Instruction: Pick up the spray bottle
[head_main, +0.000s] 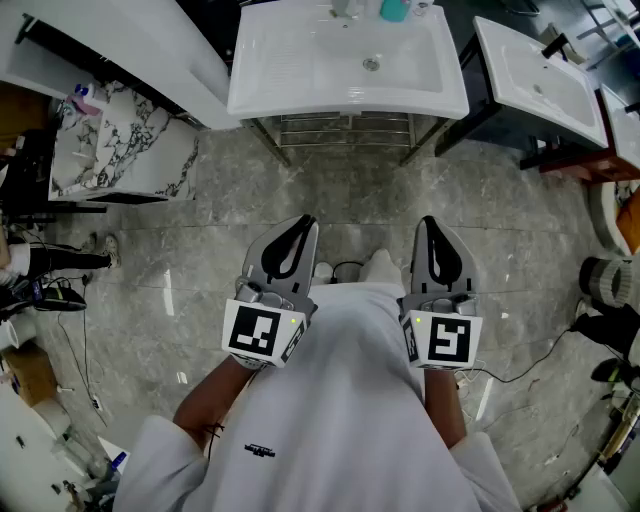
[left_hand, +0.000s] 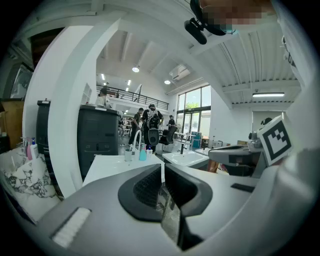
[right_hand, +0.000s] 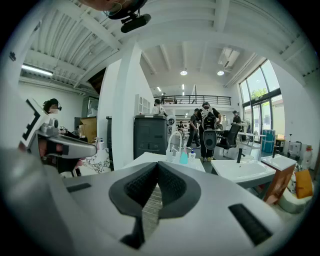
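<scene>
A teal bottle (head_main: 395, 10) stands at the back rim of the white sink (head_main: 300, 85), beside the faucet. It shows small and far off in the left gripper view (left_hand: 143, 153) and in the right gripper view (right_hand: 183, 157). Both grippers are held side by side at waist height, well short of the sink. My left gripper (head_main: 300, 228) (left_hand: 162, 167) has its jaws together with nothing between them. The right gripper (head_main: 431, 226) (right_hand: 157, 165) is likewise shut and empty. Both point toward the sink, slightly downward.
A metal rack (head_main: 345, 130) sits under the sink. A second white basin (head_main: 540, 80) stands at the right, a marble-patterned counter (head_main: 110, 150) at the left. Cables (head_main: 520, 375) lie on the grey stone floor. A cup (left_hand: 128, 154) and a small white bottle (right_hand: 192, 155) flank the teal bottle. People stand far behind.
</scene>
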